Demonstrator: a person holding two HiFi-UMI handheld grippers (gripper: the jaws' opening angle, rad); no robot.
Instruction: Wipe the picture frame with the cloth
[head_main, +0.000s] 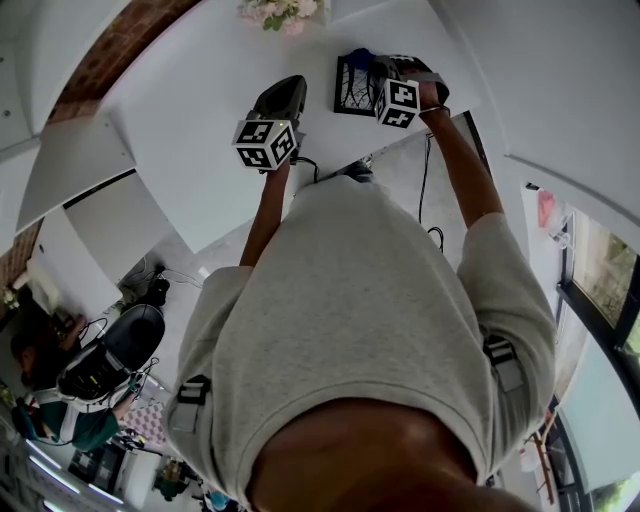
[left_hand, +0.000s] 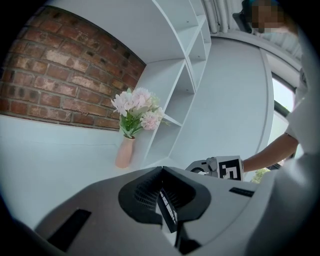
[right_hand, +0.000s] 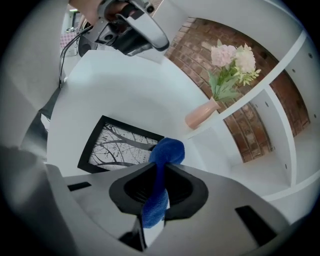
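In the head view much of the white surface (head_main: 190, 150) is hidden behind the person's grey knitted shirt (head_main: 370, 320). The right side of the picture frame (right_hand: 119, 148) is covered there by the right gripper (right_hand: 160, 171). The fingers of that gripper are closed on a blue cloth (right_hand: 167, 150), a soft, nubby fabric that is bunched over their tips in a rounded lump and trails down between them. In the right gripper view one corner of the frame is hidden by the cloth; whether the two touch cannot be told.

The frame is laid flat on the surface, near its back edge. It is made up of a thin black rectangular border round a black-and-white print of bare branches, and no writing can be read on it.

The fingers of the left gripper (left_hand: 162, 172) are pressed together with nothing between them, and this gripper is held to the left of the frame, apart from it. A dark strip with small pale marks is seen just below the fingers, too blurred to be read. A cube of black-and-white square markers is carried on each gripper.

Beyond the frame a matte pink vase (left_hand: 124, 152) of tapering shape is stood beside a white shelf unit (left_hand: 185, 85). It is filled with pink and white flowers (left_hand: 137, 110) on green stems. A red brick wall (left_hand: 60, 75) with pale mortar is seen behind.
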